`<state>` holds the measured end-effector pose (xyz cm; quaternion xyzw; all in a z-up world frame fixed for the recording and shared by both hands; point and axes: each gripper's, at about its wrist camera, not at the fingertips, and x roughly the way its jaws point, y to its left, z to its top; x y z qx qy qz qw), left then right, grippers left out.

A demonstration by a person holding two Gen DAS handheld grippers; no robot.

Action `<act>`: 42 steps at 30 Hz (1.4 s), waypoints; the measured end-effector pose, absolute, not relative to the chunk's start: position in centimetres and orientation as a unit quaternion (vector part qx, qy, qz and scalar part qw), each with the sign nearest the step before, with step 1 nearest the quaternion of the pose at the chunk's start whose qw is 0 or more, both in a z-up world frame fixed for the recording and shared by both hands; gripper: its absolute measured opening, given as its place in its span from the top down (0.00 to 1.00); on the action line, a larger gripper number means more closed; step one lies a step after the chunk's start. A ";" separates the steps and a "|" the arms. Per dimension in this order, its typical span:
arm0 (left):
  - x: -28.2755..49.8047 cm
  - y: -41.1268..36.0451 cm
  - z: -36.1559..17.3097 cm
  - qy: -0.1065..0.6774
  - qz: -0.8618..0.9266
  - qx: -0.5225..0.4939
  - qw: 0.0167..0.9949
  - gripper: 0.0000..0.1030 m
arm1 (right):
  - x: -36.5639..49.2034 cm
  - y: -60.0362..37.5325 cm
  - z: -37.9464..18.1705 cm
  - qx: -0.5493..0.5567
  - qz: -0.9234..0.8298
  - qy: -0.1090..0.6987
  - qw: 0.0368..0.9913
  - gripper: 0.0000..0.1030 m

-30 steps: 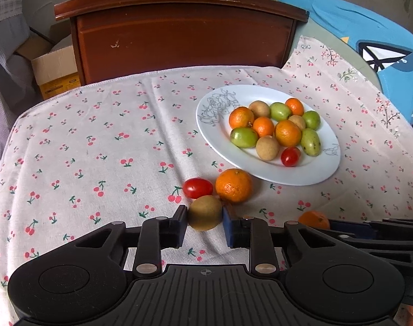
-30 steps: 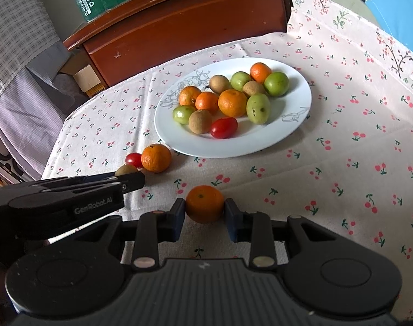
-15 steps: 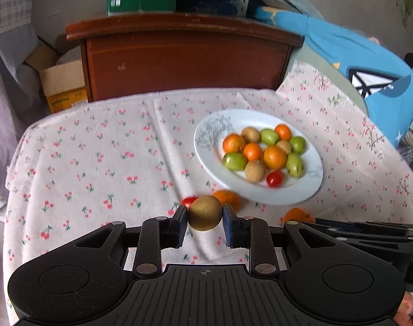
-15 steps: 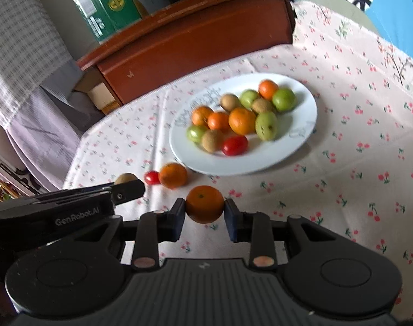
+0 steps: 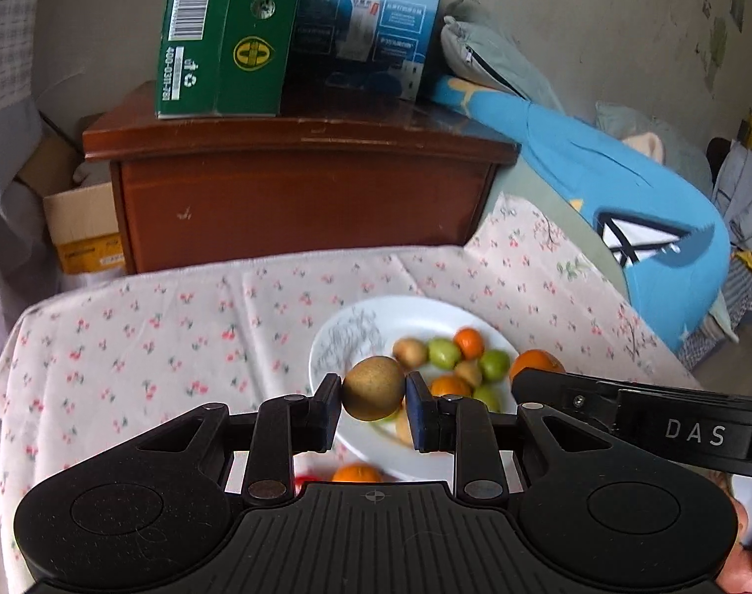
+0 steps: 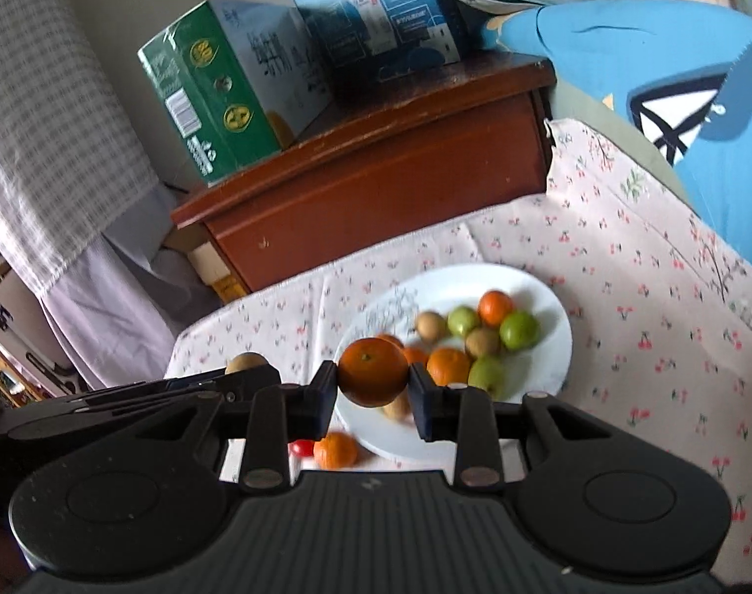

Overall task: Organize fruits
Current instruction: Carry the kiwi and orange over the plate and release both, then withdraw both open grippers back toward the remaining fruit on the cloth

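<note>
Left tool [image 5: 373,408] pinches brown fruit [image 5: 373,387]; right tool [image 6: 373,398] pinches orange [image 6: 373,378]. Both above near rim of plate [image 6: 549,297], apparently clear of it. Carry over bare plate patch, lower, release gently. Loose orange [image 6: 335,449], tomato [image 6: 301,447] remain on worktop [image 5: 128,346] beside plate.

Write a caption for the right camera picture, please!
Right gripper holds an orange above the white plate of fruit on the cherry-print tablecloth.

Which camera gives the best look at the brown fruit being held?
The left wrist view: the brown fruit sits centred and whole between the left gripper's fingers. The right wrist view shows only its top peeking over that gripper's body.
</note>
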<state>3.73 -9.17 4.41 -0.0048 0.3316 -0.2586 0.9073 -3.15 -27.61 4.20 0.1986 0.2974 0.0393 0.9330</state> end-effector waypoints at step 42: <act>12.3 -12.7 2.1 0.357 -0.243 -0.006 0.902 0.34 | 5.0 -30.0 0.5 0.225 0.004 0.317 0.921 0.65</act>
